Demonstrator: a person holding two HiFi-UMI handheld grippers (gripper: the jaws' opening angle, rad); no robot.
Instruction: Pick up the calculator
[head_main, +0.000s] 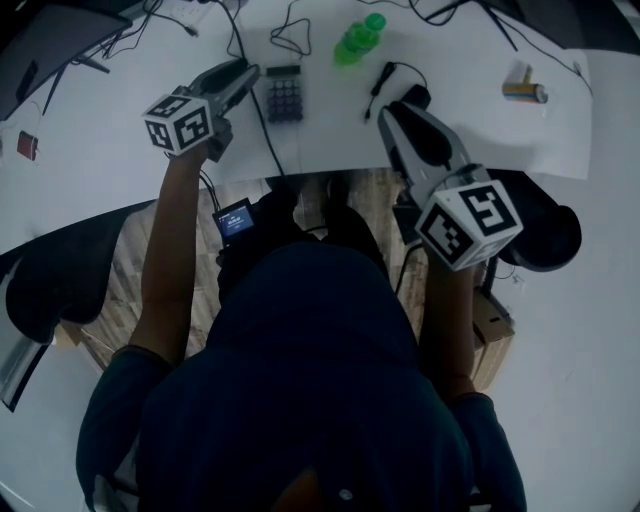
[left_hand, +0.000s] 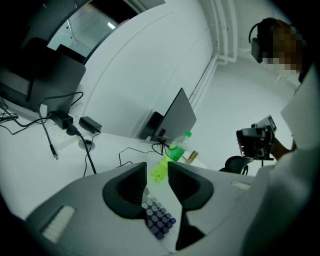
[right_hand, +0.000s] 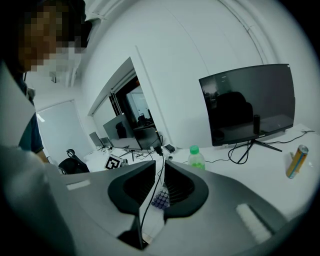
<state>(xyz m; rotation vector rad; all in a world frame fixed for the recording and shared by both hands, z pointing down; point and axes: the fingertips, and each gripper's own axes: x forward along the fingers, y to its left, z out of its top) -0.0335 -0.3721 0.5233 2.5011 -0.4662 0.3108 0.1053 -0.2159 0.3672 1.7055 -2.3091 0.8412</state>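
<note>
The calculator (head_main: 284, 95), dark with rows of round keys, lies flat on the white table (head_main: 100, 160), just right of my left gripper (head_main: 245, 77). In the left gripper view the calculator (left_hand: 159, 218) shows low in the gap of that gripper (left_hand: 157, 167), whose jaws stand apart with nothing pressed between them. My right gripper (head_main: 397, 112) hovers over the table's front edge, right of the calculator. Its jaws (right_hand: 161, 167) stand a little apart; behind the gap I see a thin black cable (right_hand: 152, 192) and the calculator (right_hand: 160, 199).
A green bottle (head_main: 358, 38) lies beyond the calculator. A can (head_main: 524, 91) lies at the far right. Black cables (head_main: 290, 40) and a power adapter (left_hand: 90, 123) are spread over the table. A monitor (right_hand: 247, 102) stands at the back, an office chair (head_main: 545, 235) at the right.
</note>
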